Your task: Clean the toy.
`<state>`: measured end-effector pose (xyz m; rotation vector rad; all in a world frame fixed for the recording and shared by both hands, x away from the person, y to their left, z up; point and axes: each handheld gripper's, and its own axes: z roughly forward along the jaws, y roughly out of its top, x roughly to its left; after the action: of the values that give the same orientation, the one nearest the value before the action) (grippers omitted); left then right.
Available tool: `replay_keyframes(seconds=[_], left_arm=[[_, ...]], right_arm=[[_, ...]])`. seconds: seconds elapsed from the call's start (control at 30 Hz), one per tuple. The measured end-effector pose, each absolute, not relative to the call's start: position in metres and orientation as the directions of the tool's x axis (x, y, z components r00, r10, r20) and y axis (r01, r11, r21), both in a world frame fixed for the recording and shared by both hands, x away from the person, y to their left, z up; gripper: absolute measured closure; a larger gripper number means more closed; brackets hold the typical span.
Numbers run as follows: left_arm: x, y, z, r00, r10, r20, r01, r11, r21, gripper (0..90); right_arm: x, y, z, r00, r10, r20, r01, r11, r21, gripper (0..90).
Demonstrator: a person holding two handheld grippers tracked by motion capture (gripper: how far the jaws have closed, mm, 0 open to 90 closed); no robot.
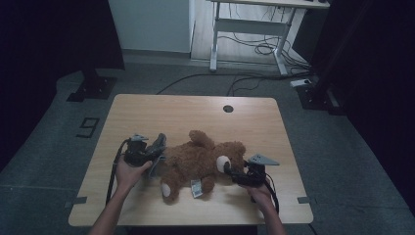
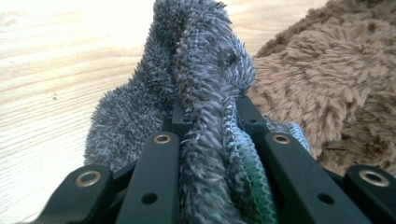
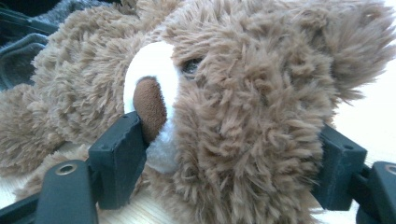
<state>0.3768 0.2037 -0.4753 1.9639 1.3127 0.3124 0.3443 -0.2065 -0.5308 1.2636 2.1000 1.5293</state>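
Observation:
A brown teddy bear (image 1: 198, 159) lies on the wooden table (image 1: 147, 110), head toward the right. My right gripper (image 1: 230, 170) is shut on the bear's head (image 3: 243, 93): one pad presses beside the brown nose and white snout (image 3: 152, 93), the other against the far side of the head. Left of the bear, my left gripper (image 1: 154, 155) is shut on a grey fuzzy cloth (image 2: 201, 70) with a green-stitched edge. The cloth (image 1: 159, 144) bunches up between the jaws right next to the bear's body (image 2: 327, 79).
A white tag (image 1: 196, 188) sticks out of the bear near the table's front edge. A cable hole (image 1: 228, 108) sits at the back of the table. Beyond it, a white desk frame (image 1: 244, 29) and loose cables lie on the floor.

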Motion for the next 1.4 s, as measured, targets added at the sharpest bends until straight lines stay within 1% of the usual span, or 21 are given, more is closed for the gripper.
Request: replay_keyframes(seconds=[0.17, 0.23, 0.33, 0.47, 0.57, 0.67, 0.73, 0.83, 0.9, 0.93, 1.0, 1.27, 1.4], left_arm=[[0.374, 0.186, -0.447, 0.484, 0.861, -0.156, 0.624, -0.215, 0.751, 74.7], [0.375, 0.172, -0.435, 0.516, 0.843, -0.15, 0.6, -0.231, 0.766, 74.6], [0.375, 0.138, -0.419, 0.578, 0.804, -0.136, 0.563, -0.273, 0.78, 74.6], [0.373, 0.092, -0.412, 0.648, 0.75, -0.131, 0.527, -0.319, 0.788, 74.6], [0.371, 0.059, -0.412, 0.688, 0.718, -0.104, 0.499, -0.364, 0.787, 74.6], [0.371, 0.03, -0.419, 0.718, 0.691, -0.086, 0.486, -0.409, 0.772, 74.5], [0.375, 0.018, -0.428, 0.721, 0.69, -0.066, 0.495, -0.445, 0.747, 74.5], [0.38, 0.017, -0.442, 0.711, 0.7, -0.069, 0.525, -0.463, 0.714, 74.4], [0.382, 0.024, -0.453, 0.702, 0.708, -0.071, 0.539, -0.464, 0.703, 74.4], [0.382, 0.03, -0.456, 0.701, 0.706, -0.099, 0.544, -0.441, 0.713, 74.4], [0.38, 0.043, -0.457, 0.694, 0.706, -0.139, 0.556, -0.403, 0.727, 74.5], [0.374, 0.081, -0.45, 0.66, 0.743, -0.114, 0.552, -0.376, 0.744, 74.5], [0.373, 0.109, -0.454, 0.619, 0.775, -0.127, 0.569, -0.332, 0.752, 74.5]], right_arm=[[0.344, -0.207, -0.531, -0.588, 0.76, 0.277, 0.496, 0.068, 0.866, 22.9], [0.344, -0.207, -0.531, -0.588, 0.76, 0.277, 0.496, 0.068, 0.866, 22.9], [0.344, -0.207, -0.531, -0.588, 0.76, 0.277, 0.496, 0.068, 0.865, 22.9], [0.344, -0.207, -0.531, -0.587, 0.76, 0.278, 0.497, 0.067, 0.865, 22.8], [0.344, -0.207, -0.531, -0.588, 0.759, 0.279, 0.499, 0.069, 0.864, 22.8], [0.345, -0.207, -0.531, -0.589, 0.759, 0.279, 0.499, 0.069, 0.864, 22.8], [0.345, -0.207, -0.531, -0.59, 0.759, 0.277, 0.497, 0.07, 0.865, 22.7], [0.345, -0.207, -0.531, -0.591, 0.757, 0.278, 0.497, 0.07, 0.865, 22.7], [0.345, -0.207, -0.531, -0.591, 0.757, 0.279, 0.496, 0.068, 0.866, 22.7], [0.345, -0.207, -0.531, -0.591, 0.756, 0.28, 0.496, 0.067, 0.866, 22.7], [0.345, -0.207, -0.531, -0.595, 0.755, 0.275, 0.493, 0.072, 0.867, 22.7], [0.345, -0.206, -0.531, -0.591, 0.757, 0.279, 0.493, 0.066, 0.867, 22.7], [0.345, -0.206, -0.531, -0.592, 0.756, 0.279, 0.493, 0.066, 0.868, 22.7]])
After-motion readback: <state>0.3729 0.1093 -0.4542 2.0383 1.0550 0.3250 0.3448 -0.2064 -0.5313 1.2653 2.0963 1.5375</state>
